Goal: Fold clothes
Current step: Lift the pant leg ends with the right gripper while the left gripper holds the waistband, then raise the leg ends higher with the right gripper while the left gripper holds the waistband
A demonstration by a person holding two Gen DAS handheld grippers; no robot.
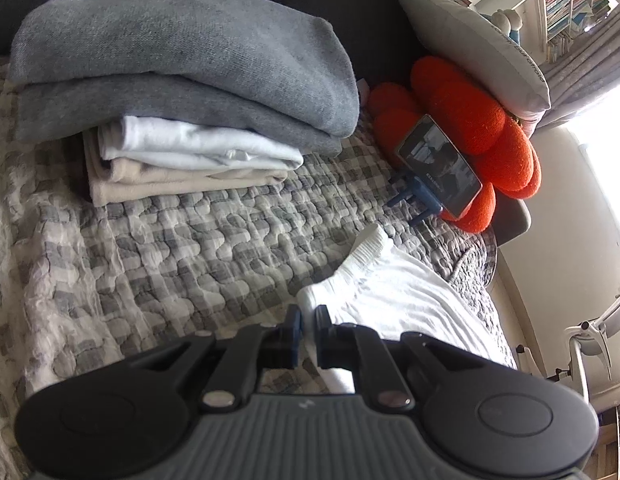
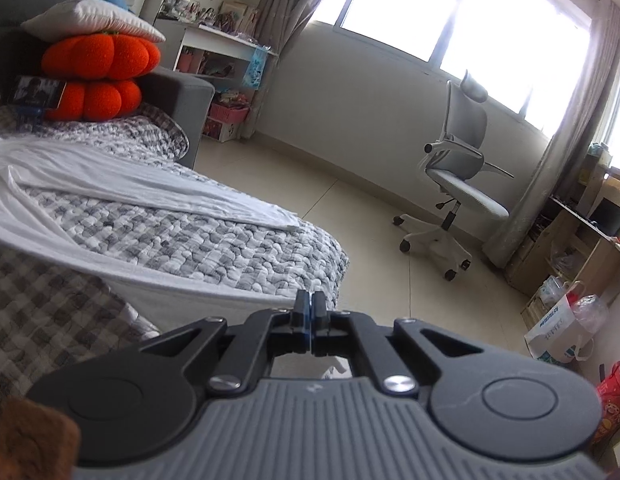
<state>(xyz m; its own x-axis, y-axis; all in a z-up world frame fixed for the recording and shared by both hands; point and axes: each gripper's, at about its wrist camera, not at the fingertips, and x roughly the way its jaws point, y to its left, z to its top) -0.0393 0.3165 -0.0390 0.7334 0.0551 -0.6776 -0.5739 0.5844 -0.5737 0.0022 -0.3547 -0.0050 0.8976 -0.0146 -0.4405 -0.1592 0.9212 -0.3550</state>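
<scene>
A white garment (image 1: 402, 300) with a ribbed elastic edge lies on the checked quilt (image 1: 182, 248). My left gripper (image 1: 308, 316) is shut on that elastic edge, which runs between its fingers. In the right wrist view the same white garment (image 2: 130, 184) stretches across the bed, and one edge of it rises in a taut strip into my right gripper (image 2: 309, 304), which is shut on it near the bed's corner. A folded stack (image 1: 182, 92) sits at the back left: grey pieces on top, then white, then beige.
An orange pumpkin cushion (image 1: 470, 120) under a grey pillow (image 1: 470, 36) props a phone (image 1: 438, 164) on a blue stand. Beyond the bed's edge are tiled floor, an office chair (image 2: 458, 176), shelves (image 2: 218, 52) and bags (image 2: 562, 320) by a desk.
</scene>
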